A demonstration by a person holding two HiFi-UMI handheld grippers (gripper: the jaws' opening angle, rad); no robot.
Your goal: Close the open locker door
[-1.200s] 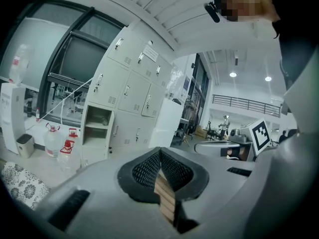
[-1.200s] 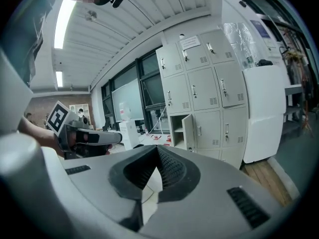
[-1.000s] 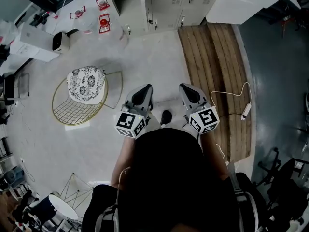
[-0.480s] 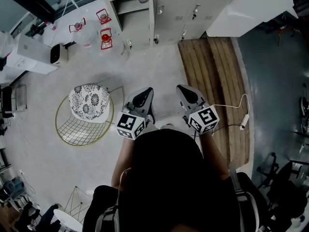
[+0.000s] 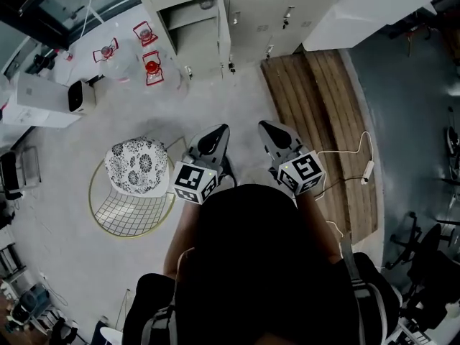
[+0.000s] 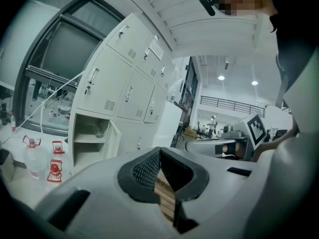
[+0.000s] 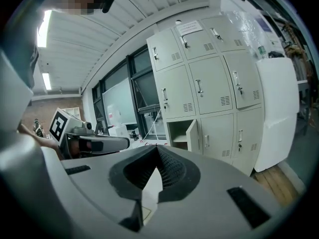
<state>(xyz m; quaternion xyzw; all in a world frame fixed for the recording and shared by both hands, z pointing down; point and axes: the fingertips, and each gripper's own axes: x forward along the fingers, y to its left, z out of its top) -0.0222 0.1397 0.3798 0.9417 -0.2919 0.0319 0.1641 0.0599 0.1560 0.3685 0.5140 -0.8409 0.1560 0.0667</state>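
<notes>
- The left tool and the right tool are held side by side, low in front of the person. Both point toward the bank of lockers — a carrying posture for the walk over, I judge, not for contact.
- Each tool's pads meet at the tips with nothing between them, and only floor shows through the gap behind. Closed tips suit pushing a flat panel, which needs no grasp.
- The locker door belongs to the bottom-row compartment in the bank's left column. It is hinged on its right-hand edge and swung out roughly square to the front. It is well apart from both tools.
- A wire chair sits to the person's left, and red lanterns stand beside the open compartment — the straight path to the door looks free.
- Closing is not yet begun; the approach is the step in hand.
</notes>
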